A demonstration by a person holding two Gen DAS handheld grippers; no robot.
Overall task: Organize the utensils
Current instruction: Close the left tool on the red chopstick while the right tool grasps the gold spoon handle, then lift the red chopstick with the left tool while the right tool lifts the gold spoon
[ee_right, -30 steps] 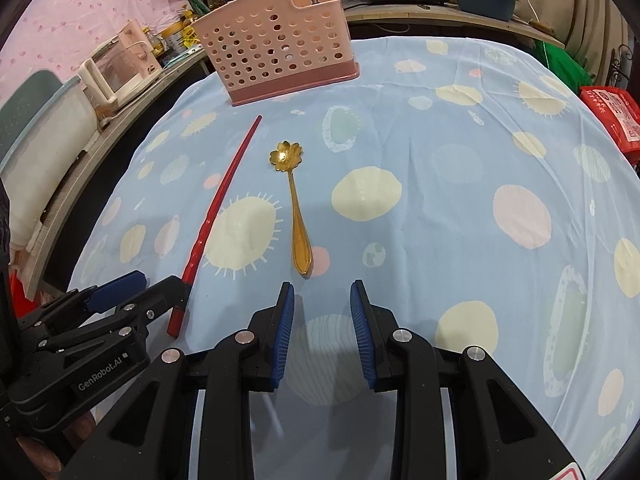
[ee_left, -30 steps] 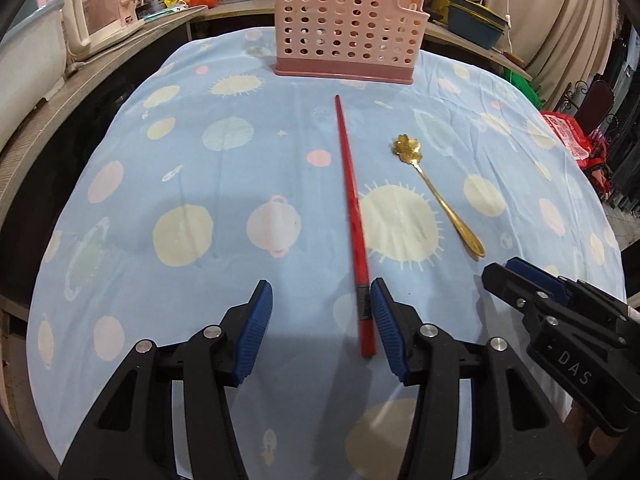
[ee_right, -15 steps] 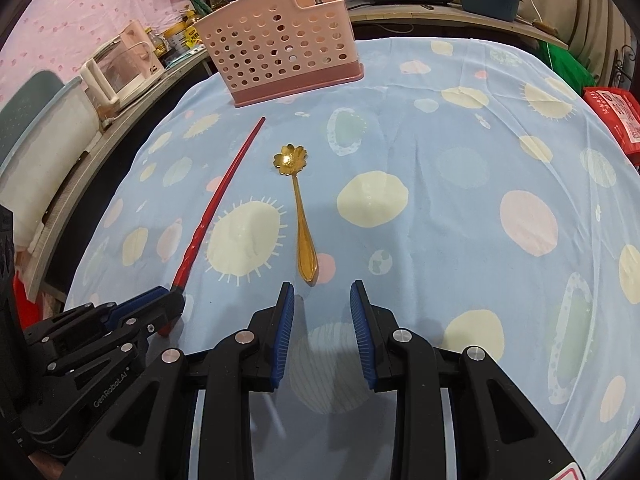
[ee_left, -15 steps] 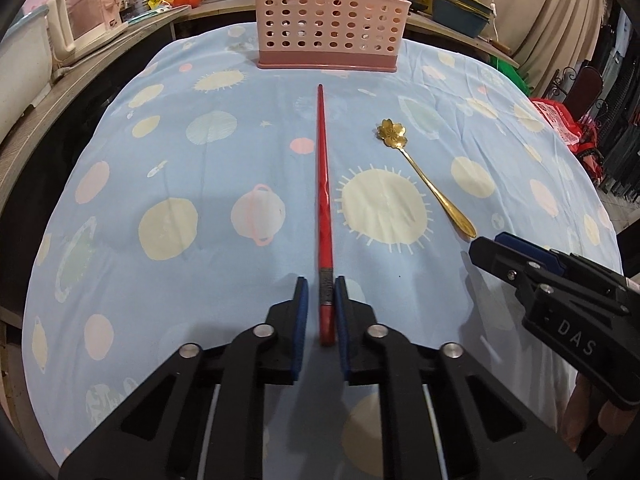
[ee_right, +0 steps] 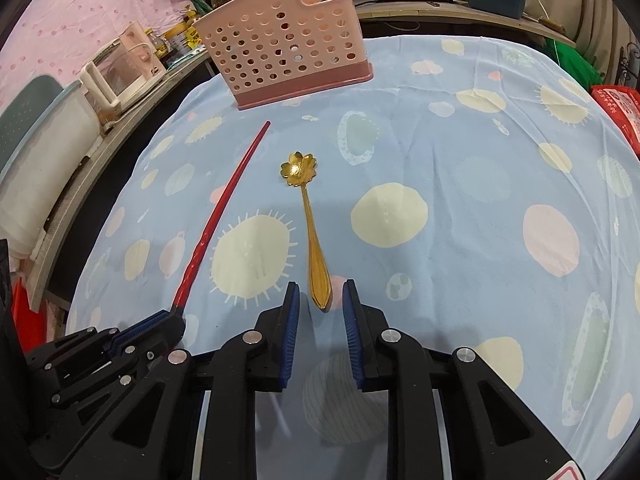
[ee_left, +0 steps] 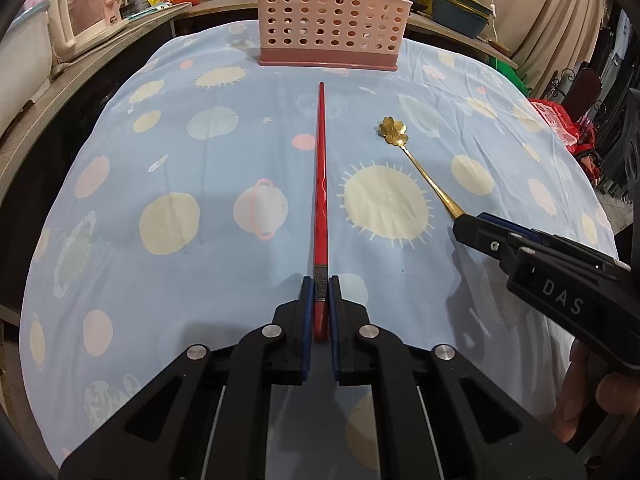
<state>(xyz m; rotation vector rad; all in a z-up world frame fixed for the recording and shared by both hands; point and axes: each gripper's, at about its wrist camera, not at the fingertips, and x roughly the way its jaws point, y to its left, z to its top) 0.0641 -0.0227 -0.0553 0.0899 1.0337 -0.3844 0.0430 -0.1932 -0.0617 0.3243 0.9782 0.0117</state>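
Utensils are what we are sorting: a red chopstick (ee_left: 321, 168) and a gold flower-bowl spoon (ee_right: 309, 224), both lying on the cloth-covered worktop (ee_left: 180, 168) in front of the pink perforated caddy (ee_left: 328, 16). Neither is in the caddy yet, so we judge the task barely begun. The chopstick points at the caddy, its thin tip near the base. Our left hand-held gripper (ee_left: 319, 304) is closed narrow on the chopstick's thick end, farthest from the caddy; we cannot tell whether it is lifted off the cloth. The spoon lies just right of the chopstick, bowl toward the caddy. Our right hand-held gripper (ee_right: 319, 308) is partly open, its pads either side of the handle tip without gripping it.

In the left view that gripper hides the spoon's handle end. We cannot make out the caddy's compartments, though something red stands behind or inside it.
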